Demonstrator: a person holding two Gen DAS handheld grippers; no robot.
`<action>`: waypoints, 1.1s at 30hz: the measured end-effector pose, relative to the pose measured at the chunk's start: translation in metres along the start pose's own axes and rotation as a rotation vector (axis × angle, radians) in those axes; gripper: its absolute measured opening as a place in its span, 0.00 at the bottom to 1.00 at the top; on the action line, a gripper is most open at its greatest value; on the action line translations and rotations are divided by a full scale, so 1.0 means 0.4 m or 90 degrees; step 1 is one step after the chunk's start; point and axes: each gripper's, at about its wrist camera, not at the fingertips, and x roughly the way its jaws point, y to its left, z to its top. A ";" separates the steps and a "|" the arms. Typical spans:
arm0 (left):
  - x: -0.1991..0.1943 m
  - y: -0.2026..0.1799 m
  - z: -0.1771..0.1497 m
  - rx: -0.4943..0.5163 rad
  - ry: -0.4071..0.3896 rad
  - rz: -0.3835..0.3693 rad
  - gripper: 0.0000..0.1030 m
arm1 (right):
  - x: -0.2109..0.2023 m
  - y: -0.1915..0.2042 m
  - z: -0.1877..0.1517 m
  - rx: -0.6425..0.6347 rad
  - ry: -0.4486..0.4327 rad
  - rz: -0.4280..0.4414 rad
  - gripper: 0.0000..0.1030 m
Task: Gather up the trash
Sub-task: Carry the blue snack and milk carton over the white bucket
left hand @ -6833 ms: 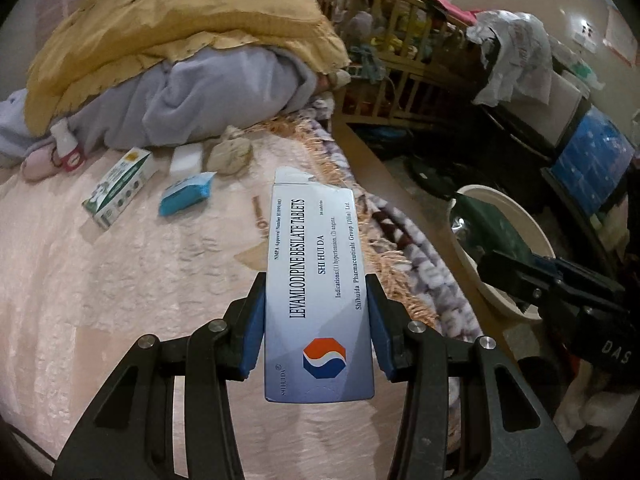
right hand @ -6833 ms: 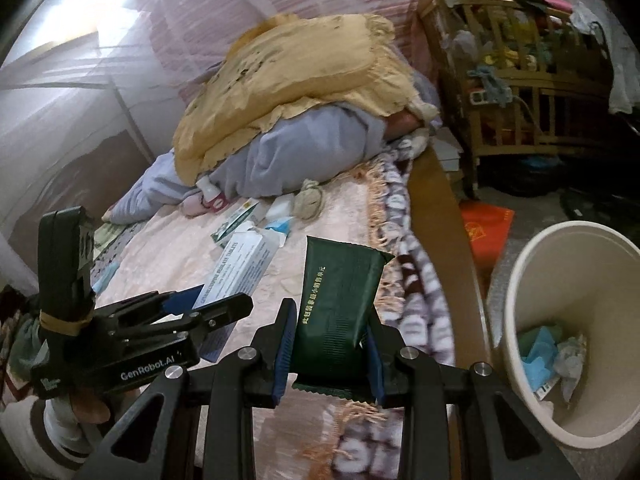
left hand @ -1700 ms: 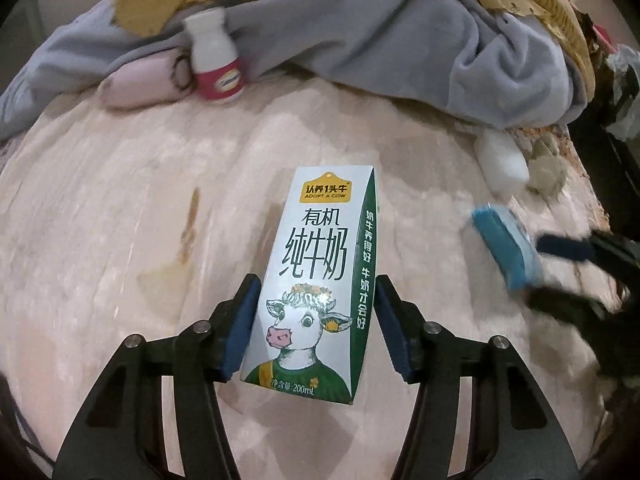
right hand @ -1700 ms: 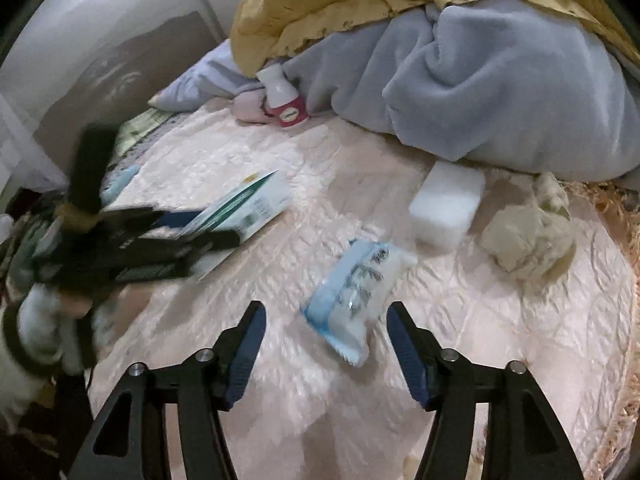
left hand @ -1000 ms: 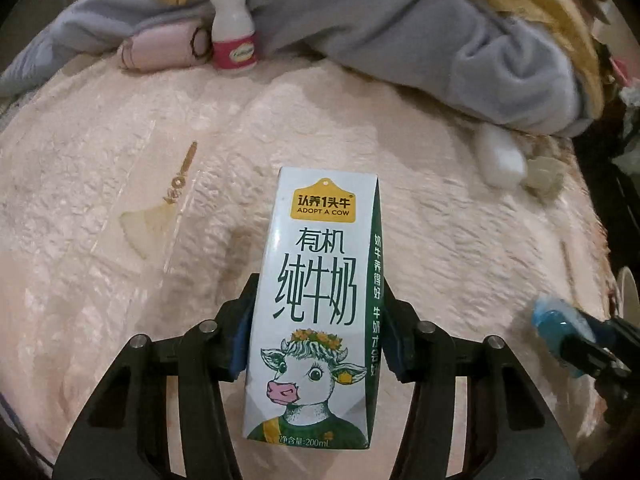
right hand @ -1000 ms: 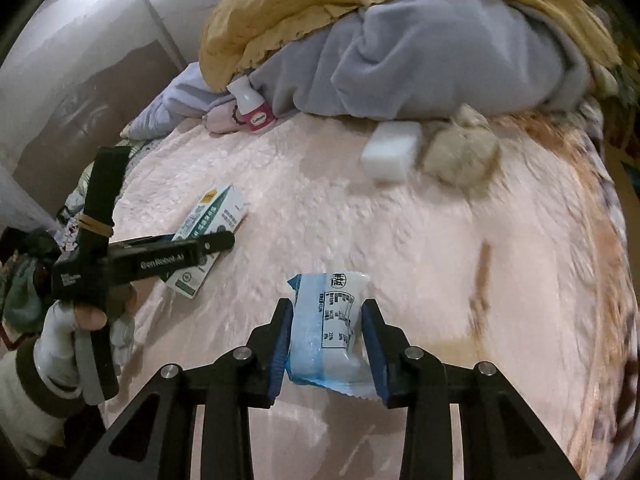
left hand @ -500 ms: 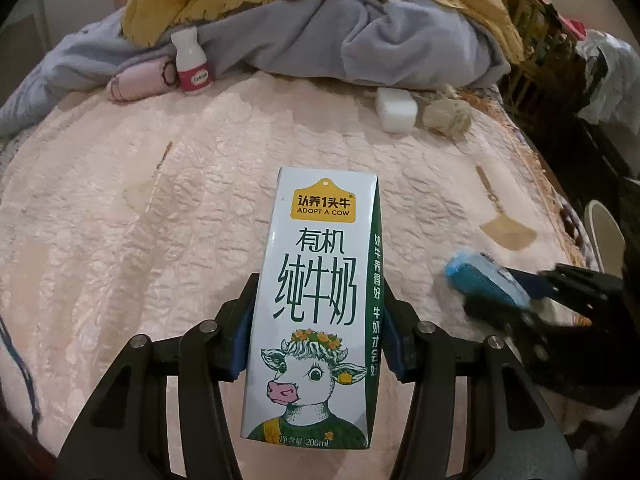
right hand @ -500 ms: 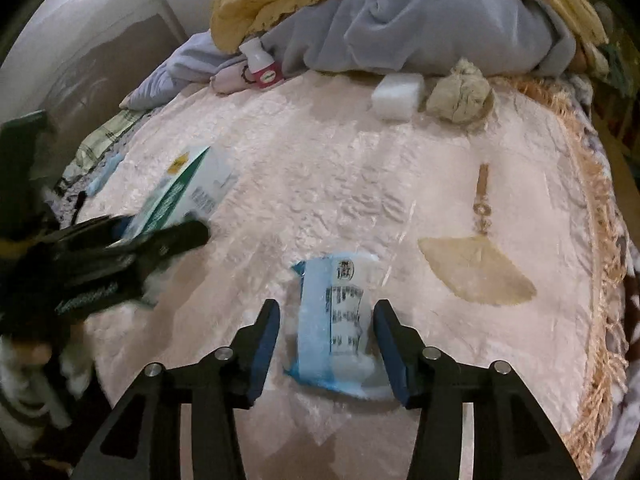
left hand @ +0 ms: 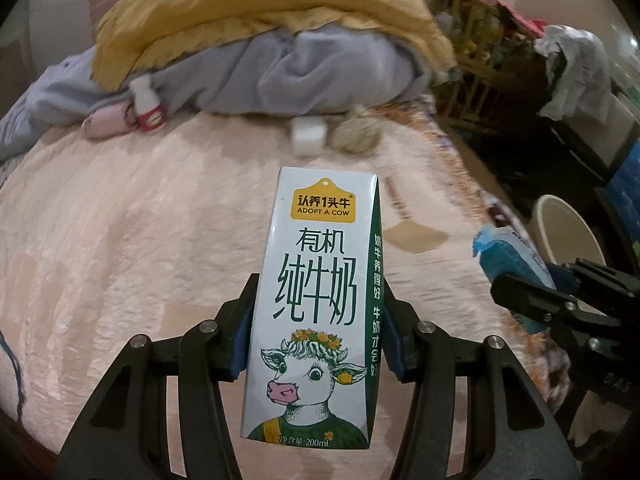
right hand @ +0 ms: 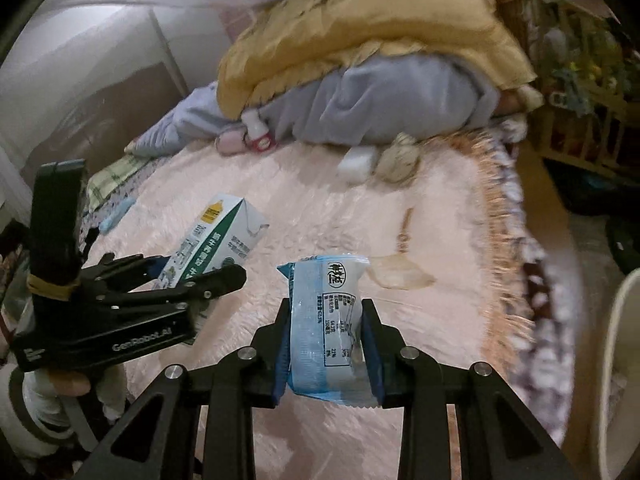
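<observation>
My left gripper (left hand: 318, 320) is shut on a white and green milk carton (left hand: 316, 304) with a cow printed on it, held upright above the pink bedspread (left hand: 140, 240). The same carton (right hand: 218, 240) and left gripper (right hand: 192, 280) show at the left of the right wrist view, with a gloved hand below. My right gripper (right hand: 326, 344) has its jaws closing on a blue and white snack wrapper (right hand: 326, 320), its pads pressing both sides. That wrapper (left hand: 508, 260) also appears at the right of the left wrist view. A cream waste bin (left hand: 564, 228) stands on the floor beyond the bed edge.
A small red-labelled bottle (left hand: 146, 106), a white block (left hand: 308, 136) and a crumpled beige wad (left hand: 356, 136) lie by the grey and yellow bedding (left hand: 280, 52). A flat tan fan-shaped piece (right hand: 400, 276) lies on the bedspread. A wooden crib (right hand: 580, 120) stands at the right.
Both grippers have lifted and swung right toward the bed's edge with their loads. The right jaws, looser around the wrapper half a second ago, have pressed in on it. The bin has come into view.
</observation>
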 end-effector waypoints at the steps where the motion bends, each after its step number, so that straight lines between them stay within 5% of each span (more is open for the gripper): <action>1: -0.004 -0.024 0.002 0.010 -0.006 -0.001 0.50 | -0.023 -0.010 -0.006 0.006 -0.009 -0.005 0.30; 14: -0.022 -0.240 0.028 0.071 -0.028 -0.053 0.50 | -0.212 -0.163 -0.061 0.095 -0.080 -0.068 0.30; 33: 0.001 -0.411 0.049 0.137 -0.038 -0.081 0.50 | -0.308 -0.322 -0.110 0.176 -0.118 -0.125 0.30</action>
